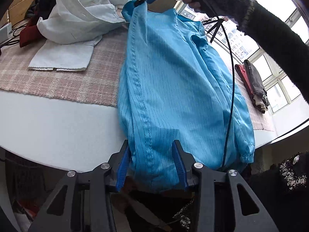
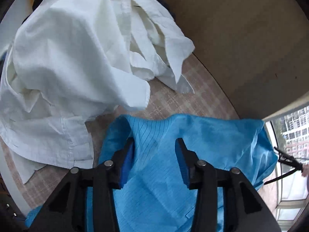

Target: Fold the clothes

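Two grippers, left (image 1: pixel 151 166) and right (image 2: pixel 154 160), jaws spread around a blue jacket (image 1: pixel 173 89); pinching matching seams should keep the fold square

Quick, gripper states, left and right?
Left gripper: blue garment between the jaws; grip cannot be told.
Right gripper: open over the garment.

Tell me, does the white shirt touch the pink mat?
Touching: the left wrist view shows the white shirt lying flat on the pink mat.
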A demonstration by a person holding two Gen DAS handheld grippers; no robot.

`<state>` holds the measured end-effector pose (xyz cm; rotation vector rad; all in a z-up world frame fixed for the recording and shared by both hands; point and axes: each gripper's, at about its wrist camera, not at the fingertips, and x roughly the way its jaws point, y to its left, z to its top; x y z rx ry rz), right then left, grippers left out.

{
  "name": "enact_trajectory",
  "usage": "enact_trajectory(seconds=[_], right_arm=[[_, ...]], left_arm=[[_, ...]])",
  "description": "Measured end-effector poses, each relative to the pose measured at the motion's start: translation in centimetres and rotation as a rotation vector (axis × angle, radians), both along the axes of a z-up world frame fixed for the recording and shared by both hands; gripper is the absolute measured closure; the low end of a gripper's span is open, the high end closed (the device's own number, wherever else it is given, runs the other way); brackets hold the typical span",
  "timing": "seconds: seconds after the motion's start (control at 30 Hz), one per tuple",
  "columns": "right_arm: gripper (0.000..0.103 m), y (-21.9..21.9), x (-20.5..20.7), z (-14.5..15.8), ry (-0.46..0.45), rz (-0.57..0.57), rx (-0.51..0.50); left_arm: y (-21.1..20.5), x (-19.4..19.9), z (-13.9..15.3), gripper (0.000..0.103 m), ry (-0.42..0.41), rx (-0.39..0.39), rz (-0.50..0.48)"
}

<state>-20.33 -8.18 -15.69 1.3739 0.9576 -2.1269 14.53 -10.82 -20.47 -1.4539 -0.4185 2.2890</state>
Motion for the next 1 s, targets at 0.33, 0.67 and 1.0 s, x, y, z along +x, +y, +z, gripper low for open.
enact_trajectory(seconds=[0.33,0.67,1.0], right_arm=[[0.1,-0.7,0.7,-0.7,0.027,0.102,0.017],[0.1,1.2,0.0,-0.4,0.005,0.025,-0.037],[0.1,1.1,1.2,-1.0,0.02,0.072,0.001]], left_arm=[[1.2,3.8,4.6,0.096,0.161,0.049,0.033],[0.0,2.7,2.9,0.062,0.057,0.012,0.045],[-6.6,-1.8,1.8,0.075,0.029,0.117,0.186]])
